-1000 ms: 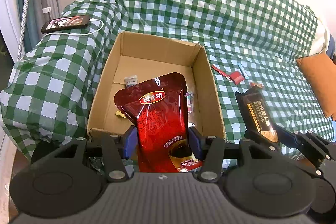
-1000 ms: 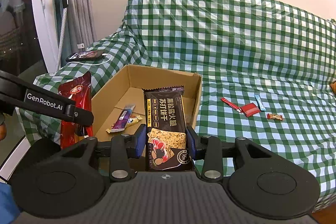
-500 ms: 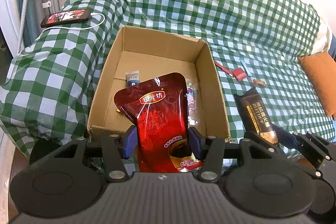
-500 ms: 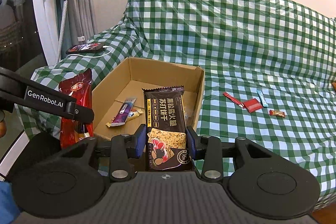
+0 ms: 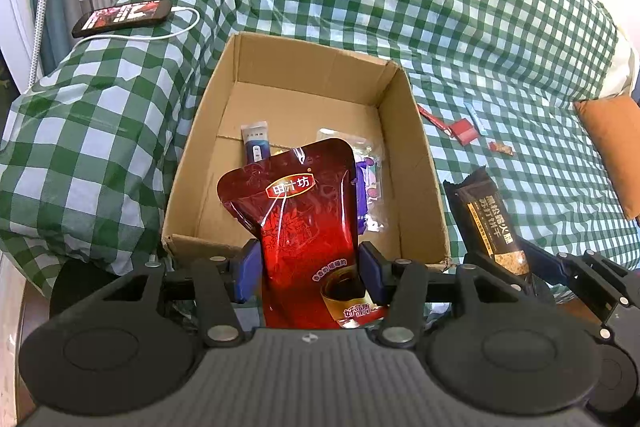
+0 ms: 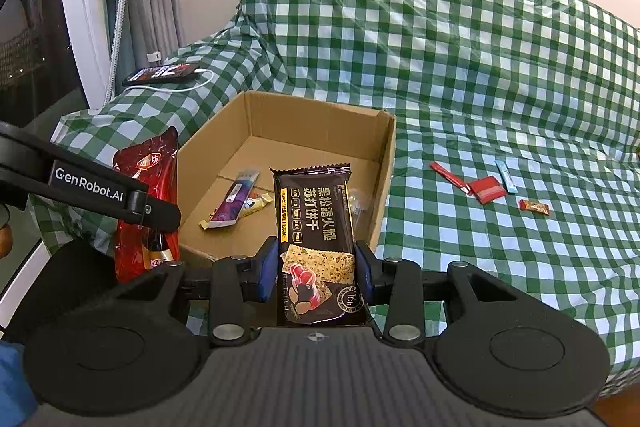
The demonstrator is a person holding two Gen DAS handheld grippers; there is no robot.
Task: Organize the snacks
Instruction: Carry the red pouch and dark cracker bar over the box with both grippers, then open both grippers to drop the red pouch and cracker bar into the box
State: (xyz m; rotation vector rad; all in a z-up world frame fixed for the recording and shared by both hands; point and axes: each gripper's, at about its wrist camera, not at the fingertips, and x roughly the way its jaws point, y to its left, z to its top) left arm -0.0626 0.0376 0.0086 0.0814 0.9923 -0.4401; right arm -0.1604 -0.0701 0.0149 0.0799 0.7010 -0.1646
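Closer to the box than a second ago, the red pouch is clamped upright in the left gripper, over the near edge. A dark biscuit pack is gripped likewise by the right gripper. Three small packets are seen inside the box; four wrappers are left on the sofa.

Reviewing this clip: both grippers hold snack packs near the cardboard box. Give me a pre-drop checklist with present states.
1. left gripper clamped on red pouch: ok.
2. right gripper clamped on black cracker pack: ok.
3. Free floor in the cardboard box behind the sachets: ok.
4. Red pouch past the near wall, over the opening: cannot tell.
5. Grippers apart from each other: ok.
6. Loose snacks left on the checked cover: not ok.
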